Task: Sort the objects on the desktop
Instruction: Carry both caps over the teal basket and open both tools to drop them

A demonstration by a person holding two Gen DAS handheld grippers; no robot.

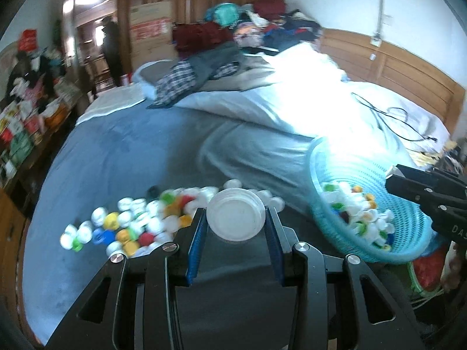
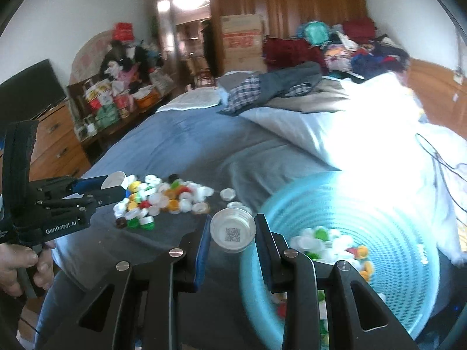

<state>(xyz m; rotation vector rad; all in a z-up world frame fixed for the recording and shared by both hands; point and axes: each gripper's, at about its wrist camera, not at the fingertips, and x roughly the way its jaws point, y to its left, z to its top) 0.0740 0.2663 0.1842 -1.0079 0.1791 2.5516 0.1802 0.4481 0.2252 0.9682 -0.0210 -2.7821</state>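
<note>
Bottle caps (image 2: 163, 197) lie heaped on a grey-blue bed (image 2: 181, 145), with each gripper pinching one white cap above it.

Left gripper (image 1: 235, 218), angled downward, clamps a wide white cap (image 1: 235, 214) over the heap; a hand (image 2: 20, 265) grips its handle. Right gripper (image 2: 233, 233), also tilted down, squeezes a smaller white cap (image 2: 233, 233) with a QR code inside, just left of the turquoise basket (image 2: 408, 233) holding more caps. Behind: a dresser (image 2: 58, 148), crumpled white bedding (image 2: 335, 134), piled clothes (image 2: 335, 49).
</note>
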